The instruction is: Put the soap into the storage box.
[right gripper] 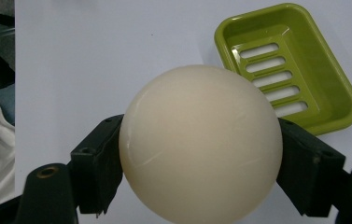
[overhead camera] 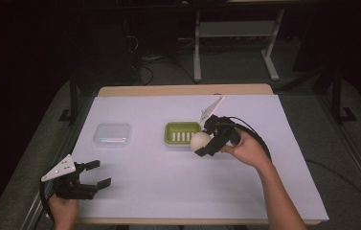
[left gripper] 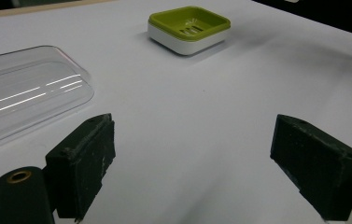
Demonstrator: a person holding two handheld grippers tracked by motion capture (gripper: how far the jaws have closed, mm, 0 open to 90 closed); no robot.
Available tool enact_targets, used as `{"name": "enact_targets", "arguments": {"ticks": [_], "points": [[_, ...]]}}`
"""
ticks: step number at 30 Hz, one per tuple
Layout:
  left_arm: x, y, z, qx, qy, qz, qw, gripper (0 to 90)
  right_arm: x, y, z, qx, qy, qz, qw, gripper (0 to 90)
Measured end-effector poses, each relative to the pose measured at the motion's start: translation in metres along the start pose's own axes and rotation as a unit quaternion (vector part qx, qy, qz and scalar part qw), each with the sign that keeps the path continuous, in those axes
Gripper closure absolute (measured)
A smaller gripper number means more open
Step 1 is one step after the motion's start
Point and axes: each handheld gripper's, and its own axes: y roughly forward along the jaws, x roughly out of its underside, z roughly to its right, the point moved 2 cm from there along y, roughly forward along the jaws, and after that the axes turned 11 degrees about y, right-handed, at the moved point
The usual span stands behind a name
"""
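Right tongs (overhead camera: 201, 145) grasp a cream-coloured ball (overhead camera: 199, 141), one black jaw pressed against each side of it. Ball position: raised off the white counter (overhead camera: 245, 191), at the near right corner of the green soap dish (overhead camera: 182, 133); the right gripper view shows the dish (right gripper: 299, 70) just beyond the ball (right gripper: 200, 142). Left tongs (overhead camera: 99, 173) are released, jaws spread wide with nothing between them, low over the counter's near left area. A clear plastic lid (overhead camera: 113, 134) lies left of the dish, well apart from it.
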Motion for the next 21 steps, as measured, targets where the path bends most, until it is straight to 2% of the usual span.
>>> {"name": "enact_targets", "arguments": {"ticks": [9,12,15,21], "points": [[0.000,0.000,0.000,0.000,0.001,-0.001,1.0000,13.2,-0.010,-0.001,0.000,0.004,-0.001,-0.007,1.0000,22.7],[0.000,0.000,0.000,0.001,0.000,0.001,1.0000,13.2,-0.013,0.000,0.000,-0.003,-0.003,-0.005,1.0000,22.7],[0.000,0.000,0.000,0.000,-0.001,0.002,1.0000,13.2,-0.017,0.000,0.000,0.003,-0.003,-0.014,0.9999,22.6],[0.000,0.000,0.000,0.001,0.001,0.002,1.0000,13.2,-0.026,-0.001,0.003,0.001,-0.009,-0.007,0.9999,22.7]]}}
